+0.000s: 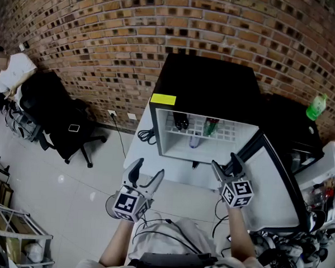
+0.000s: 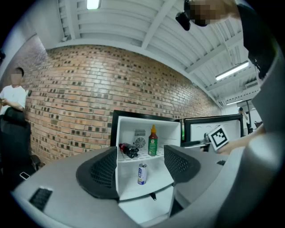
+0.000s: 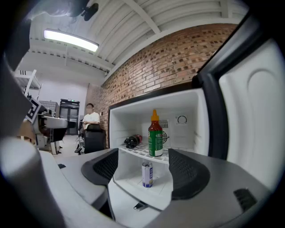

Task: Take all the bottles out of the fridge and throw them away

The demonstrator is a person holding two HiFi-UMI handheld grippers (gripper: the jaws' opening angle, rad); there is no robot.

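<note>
While the fridge door stands open (head view): the fridge (image 1: 160, 137) faces the person. Its door (image 1: 276, 189) is swung fully to the right, which leaves the cavity clear for both hands.
Left tongs, head view: the left tongs (image 1: 150, 168) are held short of the opening, well apart from any bottle, with the jaws spread.
Right tongs, head view: the right tongs (image 1: 225, 161) sit just beside the door's inner edge, nearer the cavity, and are likewise empty.
Bottles, head view: a dark bottle (image 1: 181, 122) and a sauce bottle (image 1: 211, 126) occupy the wire shelf (image 1: 230, 130). A can (image 1: 194, 141) stands on the cavity floor below.
Left gripper view, jaws: wide apart, with nothing touching either pad (image 2: 103, 171). The fridge interior is framed between them, which suggests a line-up for approach rather than a grasp.
Left gripper view, contents: the dark bottle lies on its side at the shelf's left. The sauce bottle stands upright to its right.
Right gripper view, jaws: moderately apart, with nothing held between them. The aim is roughly level, on the sauce bottle and the can.
Task state: judged not started, since both bottles are in the fridge.
Next grasp: the upright bottle probably suits a grip across its body. The can is no bottle and probably stays.
</note>
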